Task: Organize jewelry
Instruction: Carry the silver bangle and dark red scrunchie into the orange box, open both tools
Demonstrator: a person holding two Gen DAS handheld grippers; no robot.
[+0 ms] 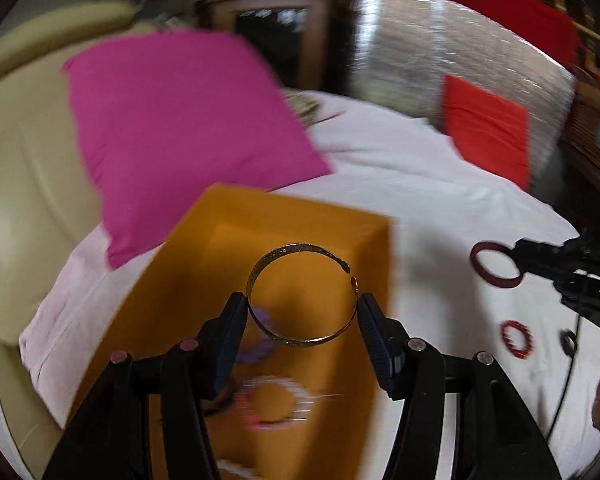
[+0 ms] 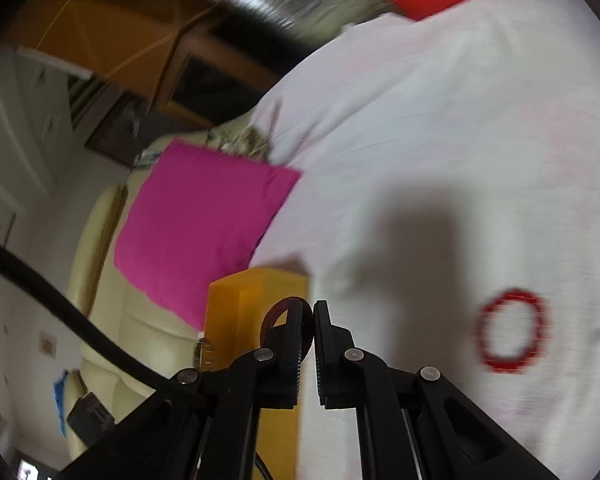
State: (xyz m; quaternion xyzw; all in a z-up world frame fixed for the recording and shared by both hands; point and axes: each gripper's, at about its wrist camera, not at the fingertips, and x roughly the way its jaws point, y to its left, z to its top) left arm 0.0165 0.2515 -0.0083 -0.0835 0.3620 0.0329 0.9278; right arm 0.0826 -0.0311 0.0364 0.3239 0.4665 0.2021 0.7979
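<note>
The left gripper (image 1: 302, 316) holds a thin gold open-ended metal bangle (image 1: 302, 294) across its width, one black finger (image 1: 230, 328) pressing the left side of the band and the other against the right side, so the jaws stand wide but are clamped on it. The bangle hangs above the open orange rectangular box (image 1: 292, 240), over the box's middle. Inside the box, near its front end, lie a blurred pale pink beaded bracelet (image 1: 278, 402) and a small purple piece (image 1: 260, 320) that is too smeared to identify; part of it shows through the bangle's lower left arc.

The box sits on a white bedsheet (image 1: 440, 184), towards the sheet's left edge, with a magenta square cushion (image 1: 180, 132) just beyond its far left corner. A red square cushion (image 1: 488, 132) lies at the sheet's far right edge.

The right gripper (image 2: 313, 320) is clenched on a dark maroon plastic ring bangle (image 2: 278, 314), its fingers almost together with the band pinched edge-on between them. In the left wrist view that same bangle (image 1: 496, 266) is seen held above the sheet, well to the right of the box. A red scalloped ring bracelet (image 2: 512, 330) lies flat on the sheet towards its right side, apart from both grippers. Both views are motion-blurred
</note>
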